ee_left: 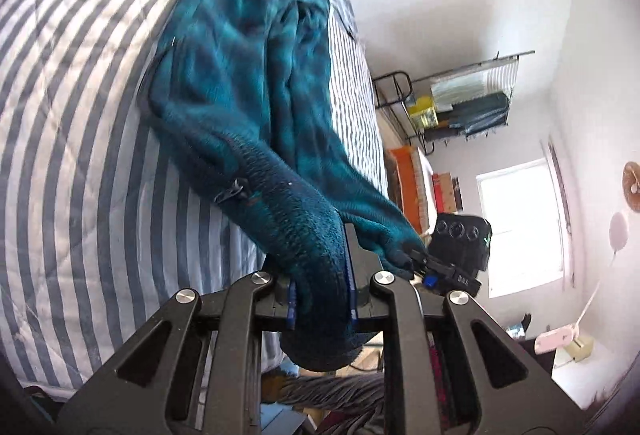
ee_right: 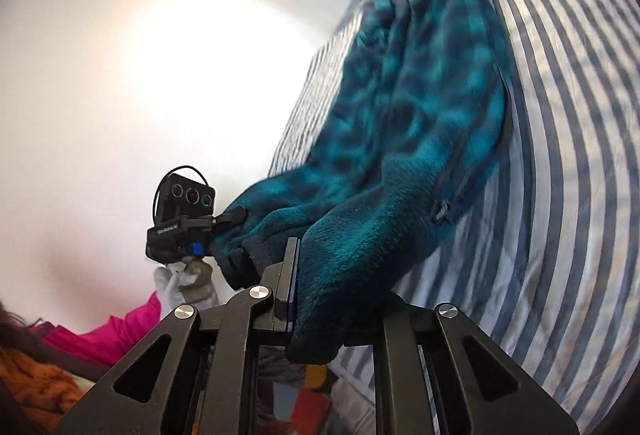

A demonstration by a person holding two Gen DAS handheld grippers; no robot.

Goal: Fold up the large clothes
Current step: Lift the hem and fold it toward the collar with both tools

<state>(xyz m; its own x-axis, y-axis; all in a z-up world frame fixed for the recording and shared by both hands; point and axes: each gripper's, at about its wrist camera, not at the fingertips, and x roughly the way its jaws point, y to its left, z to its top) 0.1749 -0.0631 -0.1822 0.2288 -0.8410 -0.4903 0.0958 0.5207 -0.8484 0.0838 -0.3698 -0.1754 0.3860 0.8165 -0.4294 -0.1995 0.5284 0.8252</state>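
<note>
- Both jaws are clamped on fleece: the left gripper [ee_left: 320, 299] pinches a thick fold of the teal plaid fleece jacket [ee_left: 240, 83] at its hem, and the right gripper [ee_right: 316, 299] bites another hem corner.
- Plush and deep-piled, the jacket lies stretched along the blue-and-white striped quilted bedspread [ee_left: 80, 115], its near edge lifted off it; a zip pull [ee_right: 440, 213] hangs at the side.
- Only the left wrist view shows a bright window [ee_left: 520, 227] and black wire rack [ee_left: 460, 99].
- Only the right wrist view shows a pink garment [ee_right: 116, 331], possibly a sleeve.
</note>
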